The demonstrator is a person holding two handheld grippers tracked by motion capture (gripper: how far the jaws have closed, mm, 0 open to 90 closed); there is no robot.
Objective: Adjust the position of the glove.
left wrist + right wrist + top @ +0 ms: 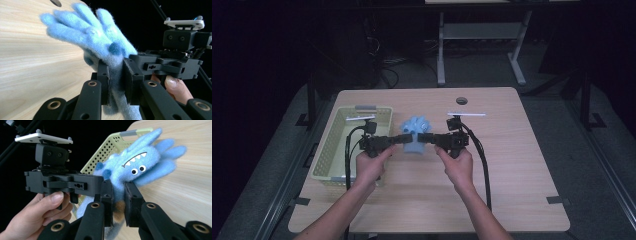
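Note:
A fluffy light-blue glove (415, 133) with googly eyes and a stitched toothy mouth (136, 166) hangs above the wooden table between my two grippers. My left gripper (403, 139) is shut on its cuff from the left; in the left gripper view the blue fabric (100, 40) is pinched between the black pads, fingers pointing up and left. My right gripper (426, 138) is shut on the same cuff from the right, and in the right gripper view the cuff (119, 195) sits squeezed between its jaws. Each gripper view shows the other gripper close behind the glove.
A pale green perforated basket (332, 150) stands on the table's left side, just behind my left hand. The table (512, 165) has a round cable hole (461, 101) near its far edge. Cables trail from both grippers toward the front.

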